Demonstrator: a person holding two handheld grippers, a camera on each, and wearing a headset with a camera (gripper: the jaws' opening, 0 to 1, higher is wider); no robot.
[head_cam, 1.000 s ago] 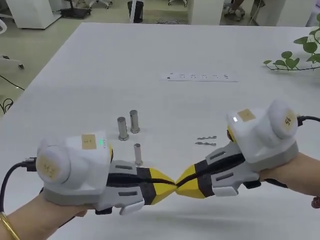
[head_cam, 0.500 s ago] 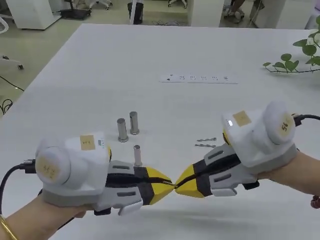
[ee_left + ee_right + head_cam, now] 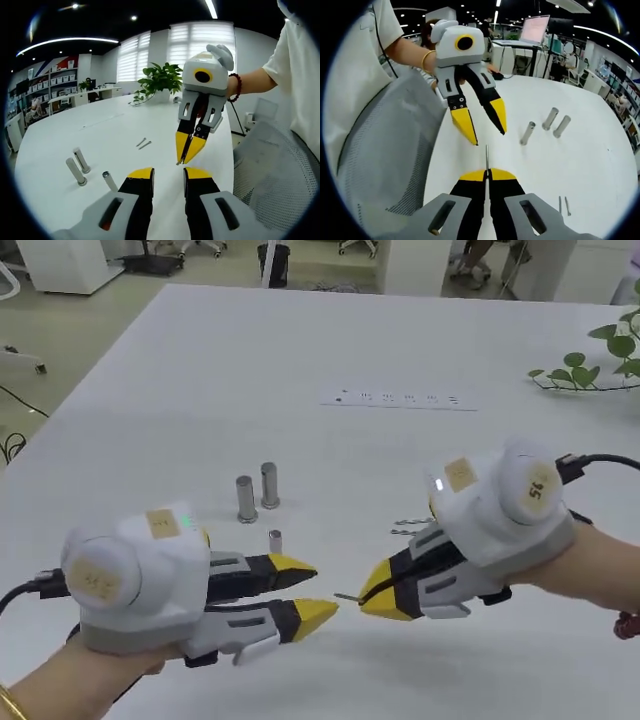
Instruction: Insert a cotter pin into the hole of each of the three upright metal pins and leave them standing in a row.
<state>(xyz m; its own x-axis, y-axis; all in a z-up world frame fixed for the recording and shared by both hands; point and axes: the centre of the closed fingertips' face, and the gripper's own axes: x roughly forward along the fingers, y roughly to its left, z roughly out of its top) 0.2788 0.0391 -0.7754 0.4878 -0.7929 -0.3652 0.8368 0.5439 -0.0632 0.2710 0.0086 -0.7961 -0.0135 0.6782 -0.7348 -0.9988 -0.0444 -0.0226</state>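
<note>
Three upright metal pins stand on the white table: two close together and one nearer. My left gripper is open, its jaws spread with nothing between them, just right of the near pin. My right gripper faces it, shut on a cotter pin that sticks out toward the left gripper with a small gap between. In the right gripper view the cotter pin points at the open left gripper; the metal pins stand to the right. The left gripper view shows the right gripper.
Two loose cotter pins lie on the table, partly behind the right gripper. A white power strip lies farther back, and a plant reaches in at the far right. A mesh chair sits by the near table edge.
The left gripper has opened and drawn back from the right gripper's tip, where the two tips met before. The right gripper keeps the cotter pin and has shifted slightly left.
</note>
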